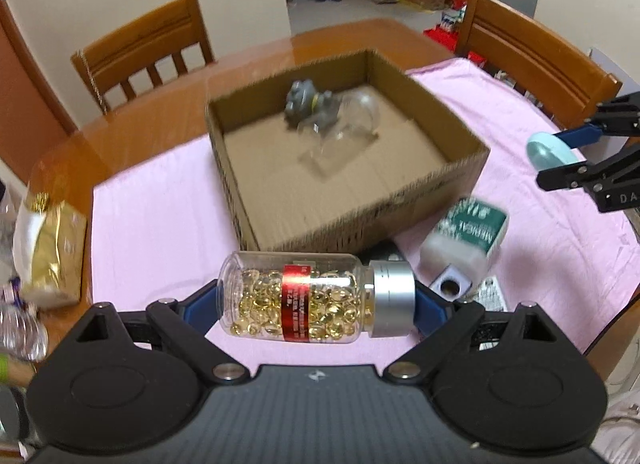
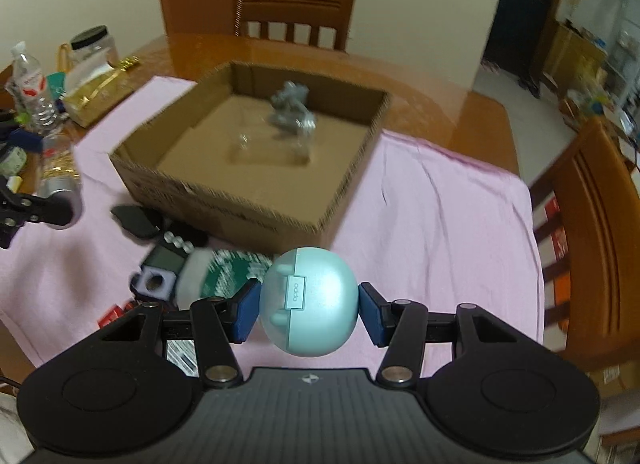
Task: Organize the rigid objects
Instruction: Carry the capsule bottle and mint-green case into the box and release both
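My left gripper (image 1: 316, 300) is shut on a clear capsule bottle (image 1: 296, 298) with gold capsules, a red label and a silver cap, held sideways just in front of the open cardboard box (image 1: 460, 135). My right gripper (image 2: 310, 306) is shut on a round teal earbud case (image 2: 316, 302), held above the pink cloth short of the box (image 2: 352, 183). The box holds a grey figure in a clear shell (image 1: 320, 111), which also shows in the right wrist view (image 2: 288, 111). The right gripper and case (image 1: 548, 151) show at the right edge of the left wrist view.
On the pink cloth (image 1: 160, 203) before the box lie a white and green bottle (image 1: 468, 232), a small white cube (image 1: 450, 286) and a dark remote-like item (image 2: 140, 219). A gold bag (image 1: 52, 240) and bottles crowd the left table edge. Wooden chairs (image 1: 148, 51) stand around the table.
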A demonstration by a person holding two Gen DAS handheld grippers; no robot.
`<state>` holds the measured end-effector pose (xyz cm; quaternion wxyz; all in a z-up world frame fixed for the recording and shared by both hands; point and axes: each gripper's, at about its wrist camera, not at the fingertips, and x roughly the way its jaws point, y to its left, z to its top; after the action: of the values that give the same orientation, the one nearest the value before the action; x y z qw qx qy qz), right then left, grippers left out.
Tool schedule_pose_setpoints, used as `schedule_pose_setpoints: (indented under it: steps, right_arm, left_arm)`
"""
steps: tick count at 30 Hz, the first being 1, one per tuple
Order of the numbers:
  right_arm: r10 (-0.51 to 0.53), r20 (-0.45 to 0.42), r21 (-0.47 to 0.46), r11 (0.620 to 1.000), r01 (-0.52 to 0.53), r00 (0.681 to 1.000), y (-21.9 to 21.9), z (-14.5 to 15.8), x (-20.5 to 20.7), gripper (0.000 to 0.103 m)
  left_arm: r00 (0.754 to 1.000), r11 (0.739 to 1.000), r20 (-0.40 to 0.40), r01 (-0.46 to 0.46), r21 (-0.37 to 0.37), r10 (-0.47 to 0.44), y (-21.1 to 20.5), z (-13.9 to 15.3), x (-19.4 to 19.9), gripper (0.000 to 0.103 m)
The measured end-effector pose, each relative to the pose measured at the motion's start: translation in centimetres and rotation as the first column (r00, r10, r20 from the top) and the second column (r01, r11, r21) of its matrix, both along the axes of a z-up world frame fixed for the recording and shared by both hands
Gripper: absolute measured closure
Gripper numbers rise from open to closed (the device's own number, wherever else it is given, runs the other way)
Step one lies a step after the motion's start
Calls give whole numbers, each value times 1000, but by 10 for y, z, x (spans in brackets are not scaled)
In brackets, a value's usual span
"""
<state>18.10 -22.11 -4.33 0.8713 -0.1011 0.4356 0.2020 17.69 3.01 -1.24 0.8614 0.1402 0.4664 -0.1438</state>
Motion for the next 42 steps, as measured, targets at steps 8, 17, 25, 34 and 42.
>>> schedule_pose_setpoints:
  steps: [8,17,25,34,42]
  right_arm:
    - [74,52,39,996,-76,996,24,22,27,45]
    - [123,51,46,991,-125,991,52,12,68,45]
    - [92,43,51,994,-94,995,55,1,108,45]
    - [36,41,43,998,-38,998,48,-4,139,45]
    - [2,60,46,999,-4,998,49,-1,170,45]
  left_arm:
    - [998,1000,59,11,-11,-10,-8,14,37,9]
    - [994,999,104,-30,-21,32,-17,13,106,9]
    - [990,992,76,-114,-61,119,-17,-15,172,9]
    - [972,979,120,-197,-55,203,-12,-31,186,7]
    - [975,979,120,-177,-98,188,-4,-7,156,7]
